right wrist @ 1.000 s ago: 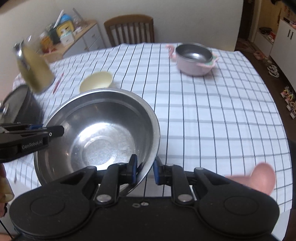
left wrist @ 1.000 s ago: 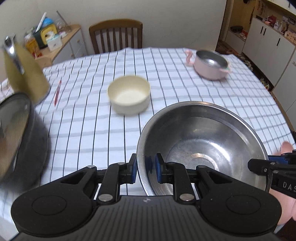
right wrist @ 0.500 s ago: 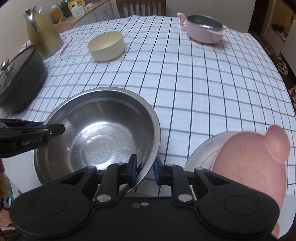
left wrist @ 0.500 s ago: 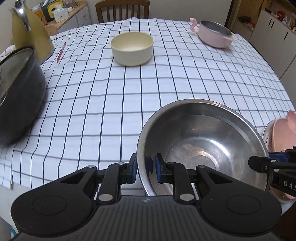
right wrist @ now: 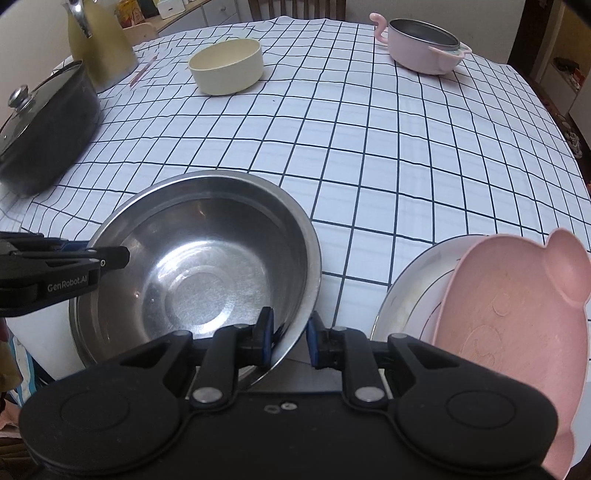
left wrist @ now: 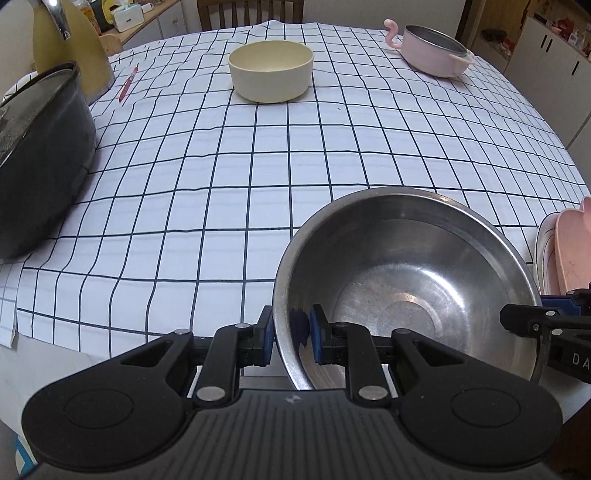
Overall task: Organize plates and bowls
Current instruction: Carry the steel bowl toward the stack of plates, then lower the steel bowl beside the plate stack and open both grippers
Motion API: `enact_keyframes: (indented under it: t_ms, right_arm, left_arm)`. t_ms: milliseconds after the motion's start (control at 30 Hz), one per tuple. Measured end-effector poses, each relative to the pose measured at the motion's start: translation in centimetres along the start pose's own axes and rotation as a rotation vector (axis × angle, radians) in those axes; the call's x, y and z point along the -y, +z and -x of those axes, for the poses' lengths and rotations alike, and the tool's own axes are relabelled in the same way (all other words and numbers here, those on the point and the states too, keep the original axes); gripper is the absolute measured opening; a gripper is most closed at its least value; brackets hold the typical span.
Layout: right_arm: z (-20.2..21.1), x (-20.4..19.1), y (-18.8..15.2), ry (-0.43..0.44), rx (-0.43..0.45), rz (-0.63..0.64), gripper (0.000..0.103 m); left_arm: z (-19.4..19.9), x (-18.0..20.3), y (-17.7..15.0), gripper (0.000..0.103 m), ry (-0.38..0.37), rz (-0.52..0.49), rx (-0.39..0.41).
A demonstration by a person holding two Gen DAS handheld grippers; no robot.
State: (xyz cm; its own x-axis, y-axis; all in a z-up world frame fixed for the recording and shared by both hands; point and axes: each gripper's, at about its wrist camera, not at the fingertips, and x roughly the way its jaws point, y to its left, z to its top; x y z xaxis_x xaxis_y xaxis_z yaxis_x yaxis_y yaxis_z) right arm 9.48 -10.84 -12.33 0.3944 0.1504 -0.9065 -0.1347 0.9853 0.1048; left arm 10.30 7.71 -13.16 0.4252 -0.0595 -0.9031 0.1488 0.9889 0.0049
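A large steel bowl (left wrist: 406,280) (right wrist: 199,266) hangs at the table's near edge, held by both grippers. My left gripper (left wrist: 291,334) is shut on its left rim. My right gripper (right wrist: 290,338) is shut on its right rim. A pink bear-eared plate (right wrist: 509,332) rests on a steel plate (right wrist: 410,288) at the near right, also in the left wrist view (left wrist: 569,247). A cream bowl (left wrist: 271,75) (right wrist: 227,66) and a pink bowl with a steel liner (left wrist: 432,50) (right wrist: 423,44) stand at the far side.
A black lidded pot (left wrist: 40,155) (right wrist: 40,125) stands at the left edge, with a yellow kettle (left wrist: 70,44) (right wrist: 99,44) behind it. A red pen (left wrist: 127,83) lies near the kettle. The checked tablecloth (left wrist: 258,177) covers the table. A chair (left wrist: 251,11) stands behind it.
Both grippers have come down and back toward the near table edge with the steel bowl. The pink plate and steel plate have come into view at the right.
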Motion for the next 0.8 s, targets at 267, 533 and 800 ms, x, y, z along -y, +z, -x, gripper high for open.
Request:
enact_keyframes:
  t_ms: [267,533,800]
  right_arm:
    - [-0.4,-0.17,-0.25,-0.001,-0.031,-0.004,0.019]
    - [-0.66,-0.25,-0.41,-0.005,-0.06,-0.008,0.025]
    - [0.29,0.18,-0.11,-0.015,-0.049,-0.017,0.032]
  left_arm:
    - [-0.43,-0.2,-0.57,0.019,-0.013,0.012,-0.024]
    - [-0.44,-0.1,-0.47,0.019,-0.016,-0.004,-0.03]
    - [-0.38,-0.2,-0.35,0.019,-0.023,-0.007,-0.039]
